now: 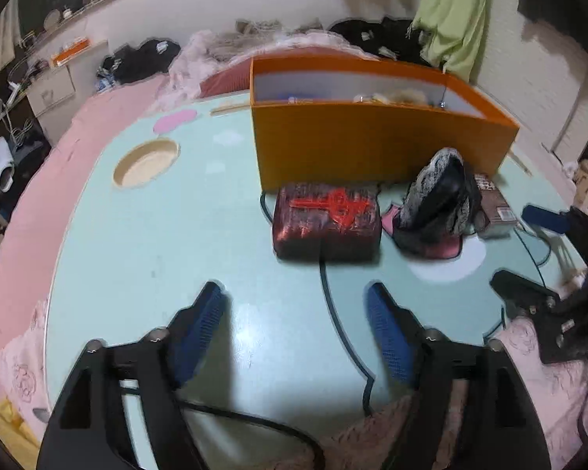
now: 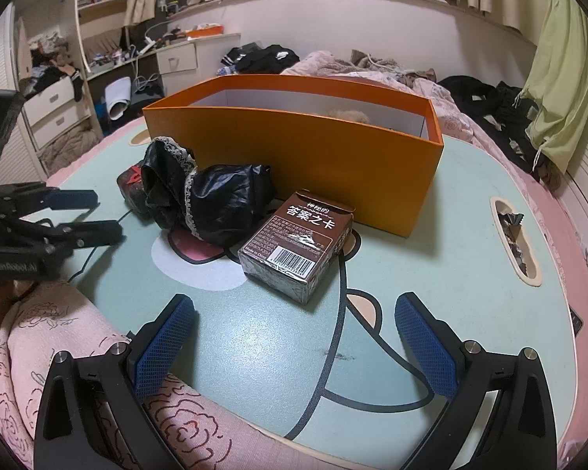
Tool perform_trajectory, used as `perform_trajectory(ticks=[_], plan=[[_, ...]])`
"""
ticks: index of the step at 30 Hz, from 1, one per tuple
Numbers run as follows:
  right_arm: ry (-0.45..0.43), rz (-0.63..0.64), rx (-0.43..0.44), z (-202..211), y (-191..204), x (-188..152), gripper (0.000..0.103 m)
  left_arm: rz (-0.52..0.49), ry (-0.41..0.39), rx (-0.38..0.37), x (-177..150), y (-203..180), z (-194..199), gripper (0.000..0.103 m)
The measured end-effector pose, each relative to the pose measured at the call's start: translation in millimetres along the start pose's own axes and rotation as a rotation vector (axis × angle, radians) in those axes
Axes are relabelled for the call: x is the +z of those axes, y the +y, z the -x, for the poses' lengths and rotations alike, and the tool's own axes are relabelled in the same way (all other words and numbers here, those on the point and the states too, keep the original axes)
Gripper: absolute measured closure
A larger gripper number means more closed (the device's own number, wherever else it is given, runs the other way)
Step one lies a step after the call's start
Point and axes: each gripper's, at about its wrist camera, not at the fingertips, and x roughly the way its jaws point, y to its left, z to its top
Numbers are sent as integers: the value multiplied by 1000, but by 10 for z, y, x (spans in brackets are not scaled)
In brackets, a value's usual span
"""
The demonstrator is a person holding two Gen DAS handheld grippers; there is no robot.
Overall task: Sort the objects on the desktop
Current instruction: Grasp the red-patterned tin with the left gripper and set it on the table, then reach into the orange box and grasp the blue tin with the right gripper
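While both tools, left [image 1: 294,305] and right [image 2: 294,313], gape wide and empty, the brown card box [image 2: 298,244] reading "答案之卡" lies on the table [image 2: 254,344] beside the orange box [image 2: 294,156], its fine print illegible

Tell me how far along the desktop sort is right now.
Partly done: the orange box already holds a fluffy item and a few small things. In hand: nothing; the left claw and right claw are both open and empty. Left on the table: the dark red packet, the black lace-trimmed cloth and the brown card box.
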Motion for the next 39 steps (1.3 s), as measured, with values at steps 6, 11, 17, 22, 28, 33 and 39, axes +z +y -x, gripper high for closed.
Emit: perform_trajectory(ticks=[6, 11, 17, 22, 28, 33, 39], plan=[[-2, -1, -1, 5, 6, 2, 0, -1, 6, -19, 40, -82, -96, 0], [0, -2, 1, 6, 7, 4, 0, 1, -3, -21, 26, -107, -93, 0], [-27, -99, 228, 257, -32, 386, 14, -3, -9, -32, 7, -117, -84, 0], [75, -357, 381, 47, -145, 1392, 14, -2, -9, -33, 6, -109, -93, 0], [354, -496, 357, -912, 37, 2001, 17, -3, -9, -33, 2, -100, -98, 0], [466, -578, 254, -1378, 73, 2030, 24, -7, -17, -39, -3, -97, -93, 0], [521, -576, 113, -1631, 162, 2175, 26, -8, -29, -44, -25, -97, -91, 0]])
